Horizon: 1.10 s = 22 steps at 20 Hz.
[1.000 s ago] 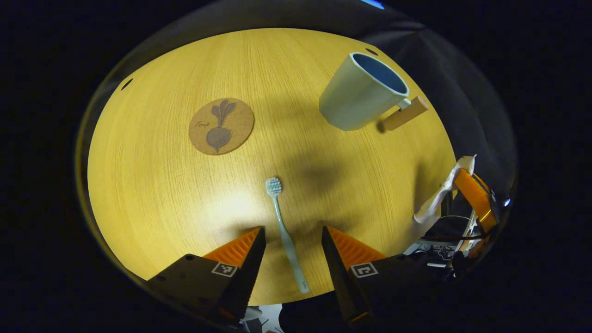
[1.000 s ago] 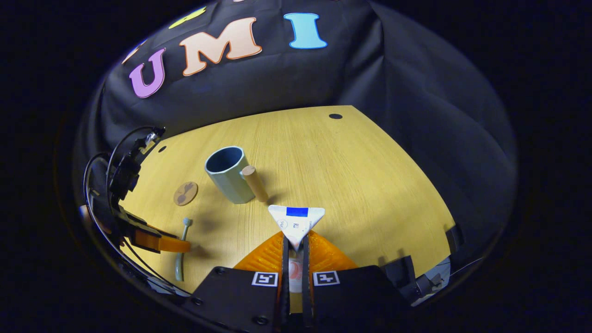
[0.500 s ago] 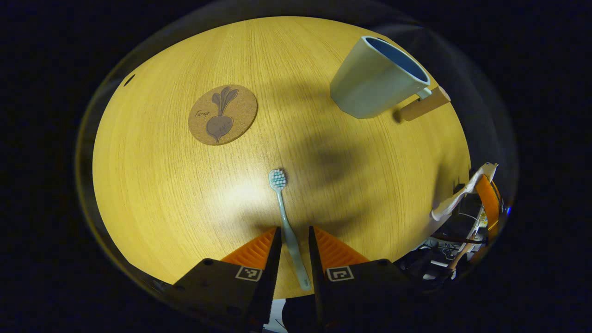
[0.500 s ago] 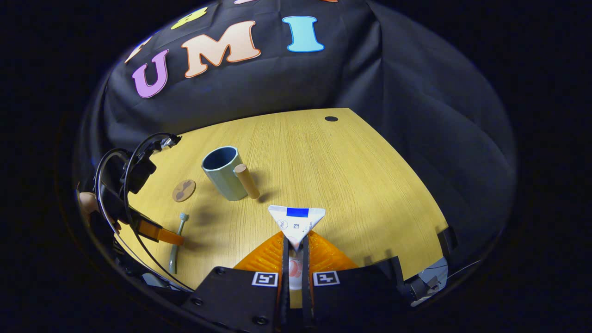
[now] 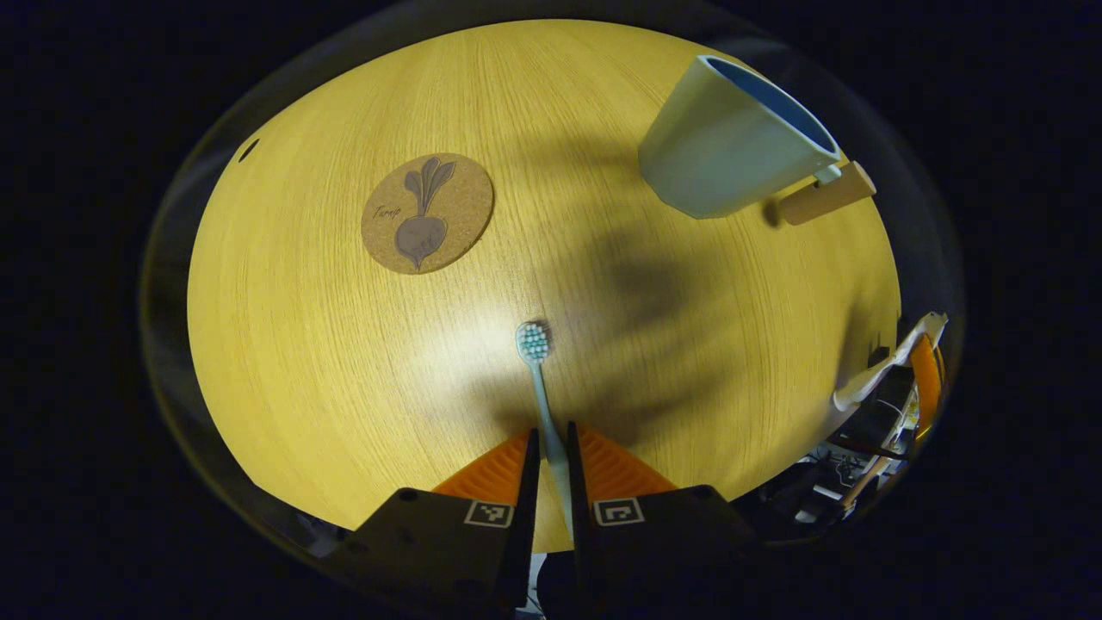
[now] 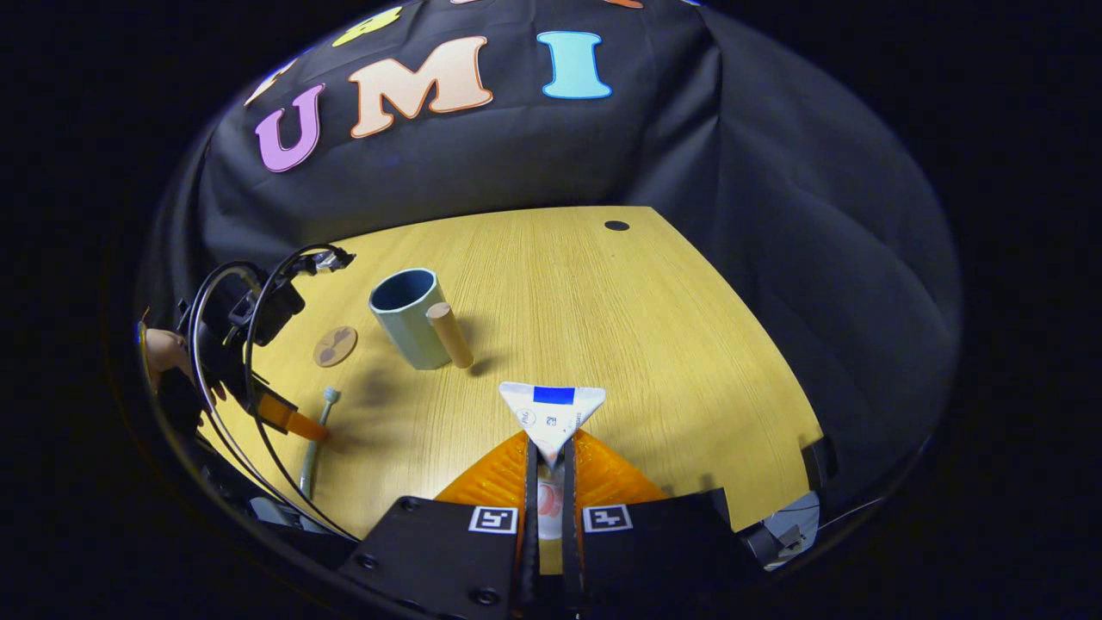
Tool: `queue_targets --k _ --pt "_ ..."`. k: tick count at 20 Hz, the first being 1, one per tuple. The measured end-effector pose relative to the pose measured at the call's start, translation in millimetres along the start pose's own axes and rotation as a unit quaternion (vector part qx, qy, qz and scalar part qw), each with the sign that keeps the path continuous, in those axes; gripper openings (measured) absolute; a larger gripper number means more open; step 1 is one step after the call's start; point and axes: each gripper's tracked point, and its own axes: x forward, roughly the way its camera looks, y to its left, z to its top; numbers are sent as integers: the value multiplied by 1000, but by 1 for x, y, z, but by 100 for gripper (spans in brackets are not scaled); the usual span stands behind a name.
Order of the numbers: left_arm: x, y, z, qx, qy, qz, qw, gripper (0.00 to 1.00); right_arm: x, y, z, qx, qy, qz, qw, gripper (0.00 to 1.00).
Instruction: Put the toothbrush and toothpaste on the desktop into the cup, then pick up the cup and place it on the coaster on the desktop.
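Pale wood-grain desktop (image 5: 344,362) is spreading under the left gripper view, where the left gripper (image 5: 549,439) is pinching the slim plastic toothbrush (image 5: 541,379) by its handle, bristles pointing ahead. Beyond are lying a round cork coaster (image 5: 428,213) and the faceted cup (image 5: 732,146), seemingly empty, with its wooden peg handle (image 5: 822,195).

Black cloth wall (image 6: 732,172) is backing the right gripper view; the right gripper (image 6: 551,452) is clamping the flat crimped toothpaste (image 6: 553,412) tube above the desktop.

l claw (image 5: 551,443) clamped on toothbrush (image 5: 541,379) | cup (image 5: 732,151) far r | coaster (image 5: 428,213)
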Motion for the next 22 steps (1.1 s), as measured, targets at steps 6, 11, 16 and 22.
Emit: queue_targets --k 6,11,16,22 --pt "1 1 2 2 2 3 1000 13 0 -1 -2 6 1 4 1000 13" --pt "1 0 2 7 -13 0 1000 0 -2 0 -3 2 6 8 1000 13" --pt "-1 -1 0 35 -47 -11 998 0 -4 4 -5 5 12 16 1000 13" --pt "-7 -7 -1 -39 -104 -53 992 0 -6 18 1 33 8 37 999 13"
